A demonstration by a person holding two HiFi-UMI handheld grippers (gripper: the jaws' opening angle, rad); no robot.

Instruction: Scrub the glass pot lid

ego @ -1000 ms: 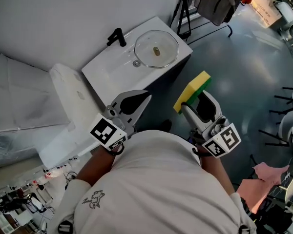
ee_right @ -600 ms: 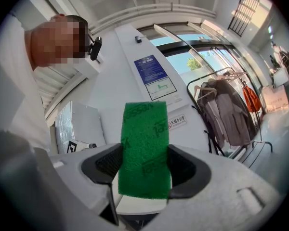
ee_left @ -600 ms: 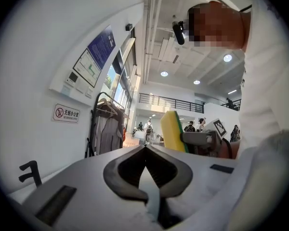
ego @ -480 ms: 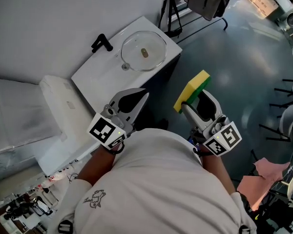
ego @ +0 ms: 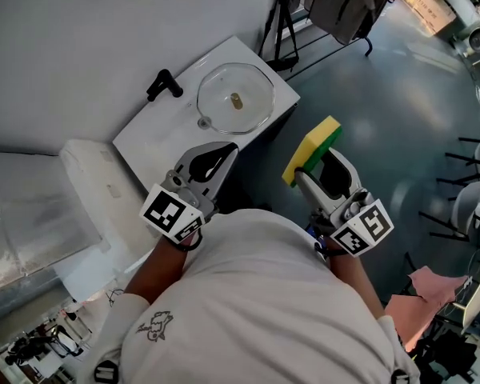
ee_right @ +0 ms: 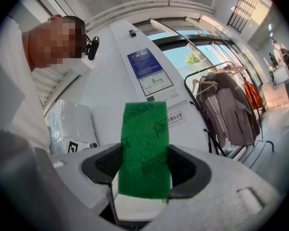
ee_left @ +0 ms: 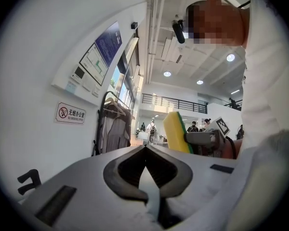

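Yellow foam backed with green scouring pad: one sponge (ego: 314, 146) stands clamped between the jaws of the right gripper (ego: 308, 174), its green face turned back toward that gripper's own camera and its far end sticking out past the jaw tips. A person in a white shirt (ego: 256, 302) holds both forearms bent and close to the body, with two grippers in all, one in each hand. Both point level and forward, each carrying one cube with square markers at the wrist. The left gripper (ego: 224, 157) has its jaws pressed together with nothing between them. One glass pot lid (ego: 235, 97) lies in the bowl of a white washbasin (ego: 156, 134), a small knob at its centre, beside one black tap (ego: 162, 84). The left gripper's tip points at the basin's near edge, apart from the lid; the sponge hangs over grey floor (ego: 368, 126) to the right of the basin, also apart from the lid.
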